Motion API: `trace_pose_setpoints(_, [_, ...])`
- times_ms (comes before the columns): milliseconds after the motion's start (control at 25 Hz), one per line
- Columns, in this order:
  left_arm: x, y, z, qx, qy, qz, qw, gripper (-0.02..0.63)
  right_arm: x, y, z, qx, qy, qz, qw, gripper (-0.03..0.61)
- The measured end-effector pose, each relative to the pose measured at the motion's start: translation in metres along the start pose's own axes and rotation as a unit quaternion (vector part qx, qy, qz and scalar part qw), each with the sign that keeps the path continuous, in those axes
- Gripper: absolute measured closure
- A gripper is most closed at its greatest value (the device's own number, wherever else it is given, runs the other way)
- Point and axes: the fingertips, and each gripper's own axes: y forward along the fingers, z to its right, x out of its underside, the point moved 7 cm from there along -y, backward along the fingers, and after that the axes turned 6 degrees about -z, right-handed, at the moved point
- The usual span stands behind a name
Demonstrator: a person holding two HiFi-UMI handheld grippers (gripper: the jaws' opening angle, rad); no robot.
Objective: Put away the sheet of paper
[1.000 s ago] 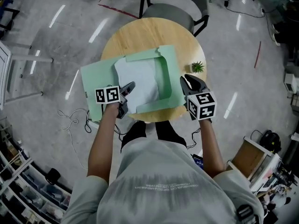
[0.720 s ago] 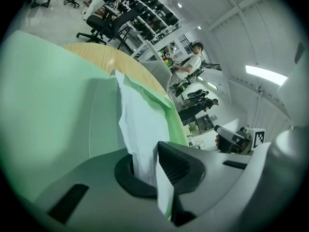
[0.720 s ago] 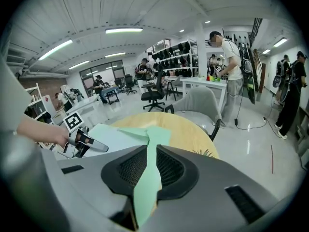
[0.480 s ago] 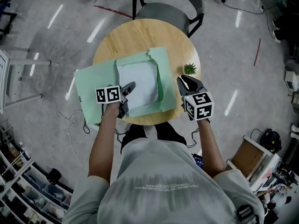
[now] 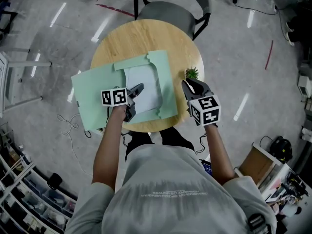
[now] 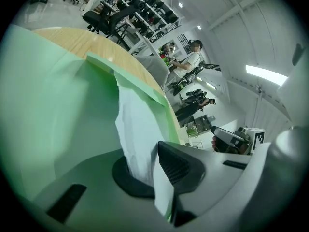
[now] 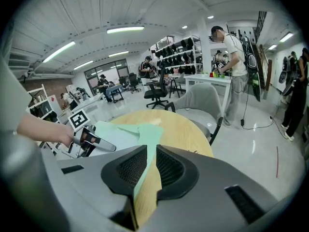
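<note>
A white sheet of paper (image 5: pixel 144 87) lies in an open green folder (image 5: pixel 92 96) on the round wooden table (image 5: pixel 141 35). The folder's right flap (image 5: pixel 163 82) covers the sheet's right side. My left gripper (image 5: pixel 139 88) is shut on the sheet's near edge. In the left gripper view the paper (image 6: pixel 135 129) runs down between the jaws of the left gripper (image 6: pixel 157 170), with the green folder (image 6: pixel 53 105) behind it. My right gripper (image 5: pixel 187 85) hangs just right of the folder, shut, with nothing in it. From the right gripper (image 7: pixel 150 166) I look over the folder (image 7: pixel 145 132).
A small potted plant (image 5: pixel 191 73) stands at the table's right edge, just beyond my right gripper. A grey chair (image 5: pixel 170 9) is at the far side of the table. The folder's left half overhangs the table's left edge. Cables lie on the floor to the left.
The folder and the sheet have slid left on the table. The right flap has come further over the sheet, so less white shows. Both grippers stay shut.
</note>
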Motion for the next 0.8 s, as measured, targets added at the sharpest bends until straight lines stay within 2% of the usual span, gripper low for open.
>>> trace_pose_setpoints(440, [0.007,0.024,0.02,-0.034,0.036,-0.034,0.9982,0.581,0.003,-0.005,0.02,-0.019,-0.015,-0.003,1.0,0.5])
trace_pose_setpoints(600, [0.011,0.017,0.024,-0.077,0.067,-0.061,0.9929,0.412,0.004,-0.009,0.023,-0.024,-0.019,-0.002,1.0,0.5])
trace_pose_setpoints(800, [0.017,-0.006,0.022,-0.12,0.089,-0.069,0.9864,0.348,0.005,-0.007,0.015,-0.032,-0.027,0.0,0.999,0.499])
